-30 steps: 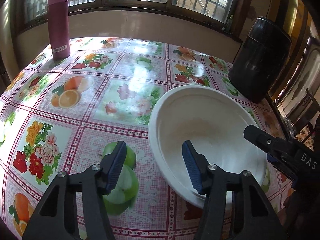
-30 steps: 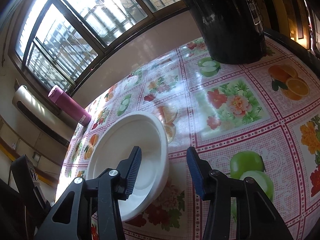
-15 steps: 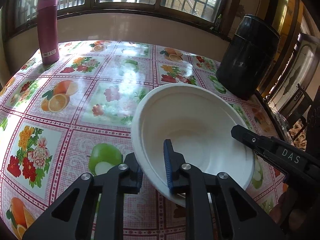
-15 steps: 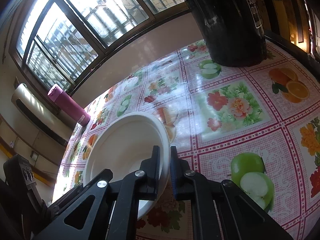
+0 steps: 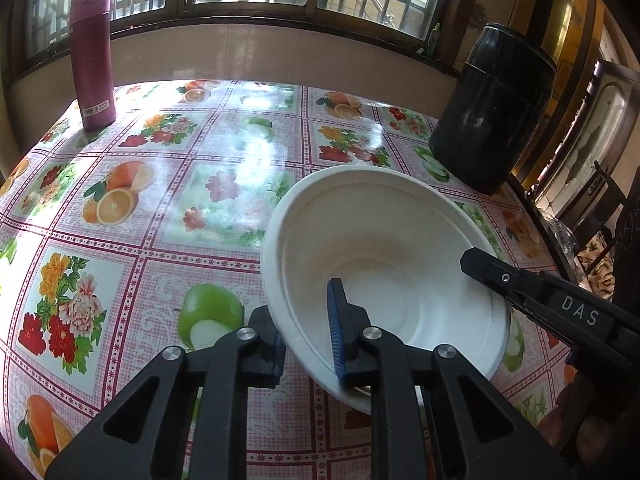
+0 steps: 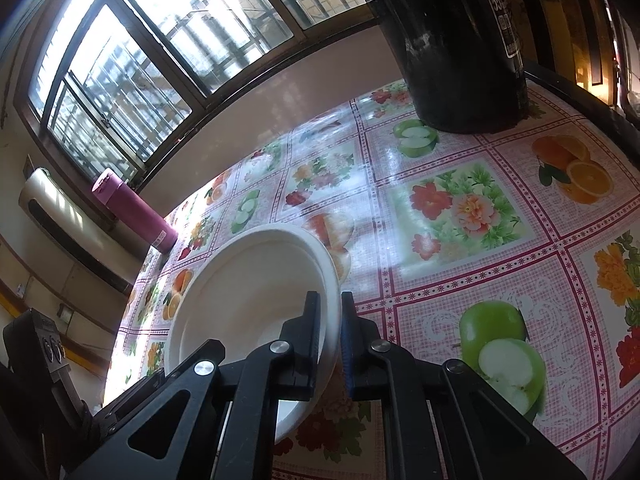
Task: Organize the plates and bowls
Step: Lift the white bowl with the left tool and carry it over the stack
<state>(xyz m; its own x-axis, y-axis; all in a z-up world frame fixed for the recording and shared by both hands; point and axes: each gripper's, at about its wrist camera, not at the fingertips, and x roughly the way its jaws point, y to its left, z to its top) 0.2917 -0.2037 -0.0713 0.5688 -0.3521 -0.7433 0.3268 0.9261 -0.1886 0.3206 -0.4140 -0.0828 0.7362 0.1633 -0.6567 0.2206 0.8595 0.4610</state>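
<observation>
White and deep, a bowl fills the left wrist view, above a table covered in a glossy cloth printed with fruit and flowers. The left gripper pinches the bowl's near rim: one finger sits inside the bowl with its blue pad showing, the other outside under the rim. The right gripper, black and marked "DAS", reaches onto the rim from the table's right edge. A magenta flask stands upright near the far left corner, and a black drum-shaped container stands near the far right corner.

From the right wrist view, the right gripper is clamped on the bowl rim, one finger inside and one outside. The bowl looks tilted, with its far side near the table. The black container stands at the far edge, and the flask at the far left corner.
</observation>
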